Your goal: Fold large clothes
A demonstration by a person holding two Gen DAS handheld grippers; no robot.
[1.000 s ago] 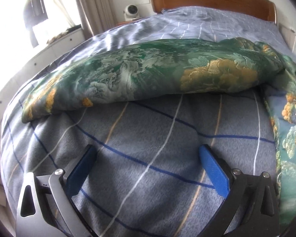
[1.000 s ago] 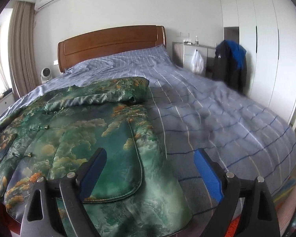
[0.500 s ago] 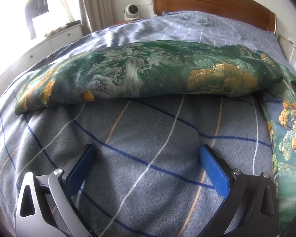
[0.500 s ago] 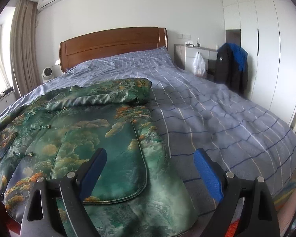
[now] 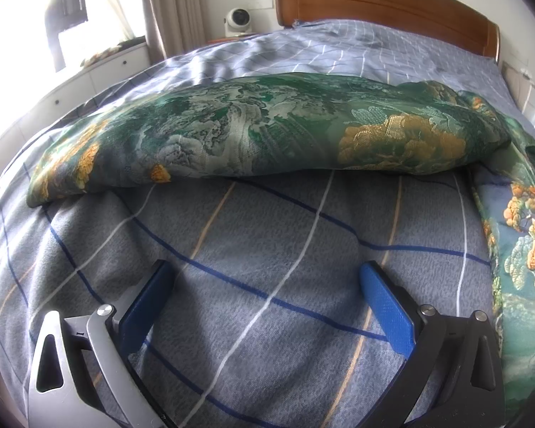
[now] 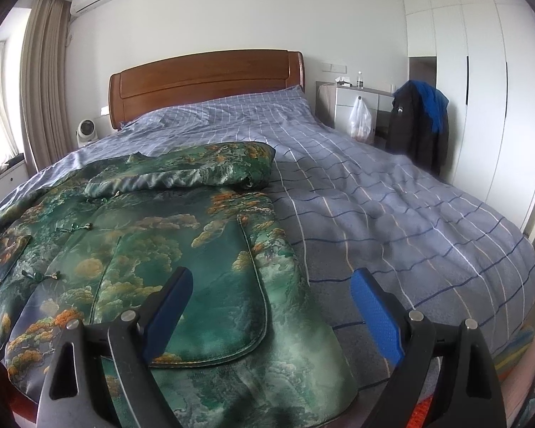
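A green brocade jacket with gold cloud and tree patterns (image 6: 153, 246) lies spread on the bed, front up, its right sleeve folded across the chest (image 6: 196, 171). In the left wrist view its left sleeve (image 5: 253, 135) stretches out sideways across the bedding and the body (image 5: 520, 249) runs down the right edge. My left gripper (image 5: 264, 296) is open and empty over bare quilt, short of the sleeve. My right gripper (image 6: 271, 303) is open and empty above the jacket's lower right hem and pocket.
The bed has a blue-grey checked quilt (image 6: 392, 192) and a wooden headboard (image 6: 203, 82). A small white fan (image 6: 86, 130) stands by the curtain (image 6: 42, 82). A dark jacket (image 6: 417, 125) hangs by the white wardrobe (image 6: 481, 82). A window bench (image 5: 53, 96) runs along the left.
Both grippers have drawn back and risen slightly, so the views show a little more of the room. Both stay open. The jacket has not moved.
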